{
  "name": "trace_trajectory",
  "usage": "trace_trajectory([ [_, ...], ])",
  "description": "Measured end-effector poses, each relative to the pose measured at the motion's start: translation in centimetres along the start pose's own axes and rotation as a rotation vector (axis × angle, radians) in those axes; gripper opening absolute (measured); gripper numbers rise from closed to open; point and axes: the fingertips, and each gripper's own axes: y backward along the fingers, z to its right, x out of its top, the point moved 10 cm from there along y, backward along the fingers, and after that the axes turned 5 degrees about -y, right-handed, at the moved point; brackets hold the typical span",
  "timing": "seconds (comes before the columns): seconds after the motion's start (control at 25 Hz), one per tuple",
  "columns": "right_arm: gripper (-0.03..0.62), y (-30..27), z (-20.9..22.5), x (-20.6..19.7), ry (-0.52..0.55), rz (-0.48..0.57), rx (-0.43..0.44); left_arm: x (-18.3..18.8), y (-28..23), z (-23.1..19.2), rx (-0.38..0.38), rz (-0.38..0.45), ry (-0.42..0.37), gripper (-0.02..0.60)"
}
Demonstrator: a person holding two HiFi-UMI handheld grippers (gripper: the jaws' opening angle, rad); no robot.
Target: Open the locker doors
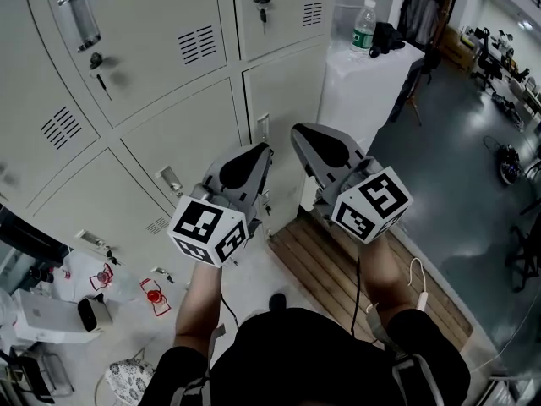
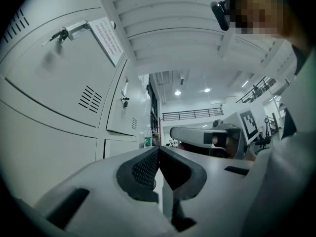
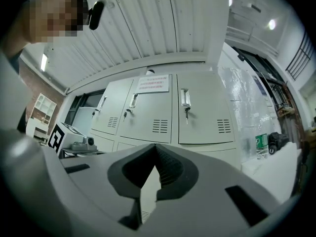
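Observation:
A wall of grey lockers [image 1: 152, 41] fills the left and top of the head view, and every door I can see is closed. Several doors carry a handle [image 1: 84, 19] and a key in the lock [image 1: 98, 62]. My left gripper [image 1: 264, 152] and right gripper [image 1: 297, 134] are held side by side in the air, a short way in front of the lower doors [image 1: 283, 91], touching nothing. Both are shut and empty. The left gripper view shows its jaws [image 2: 158, 150] meeting tip to tip beside a closed door [image 2: 59, 78]. In the right gripper view the jaws [image 3: 155, 148] point at closed doors [image 3: 197, 115].
A white cabinet [image 1: 363, 83] stands right of the lockers with a water bottle [image 1: 363, 25] and a dark object on top. A wooden pallet [image 1: 338, 273] lies on the floor at my feet. Bags and boxes [image 1: 76, 307] clutter the floor at lower left. Equipment [image 1: 507, 163] stands far right.

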Motion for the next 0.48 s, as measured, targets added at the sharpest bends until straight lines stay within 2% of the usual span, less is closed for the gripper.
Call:
trace_trajectory([
  [0.48,0.005,-4.2,1.4,4.0,0.045,0.06,0.003,3.1,-1.5,-3.9,0.004,0.041,-0.088,0.015],
])
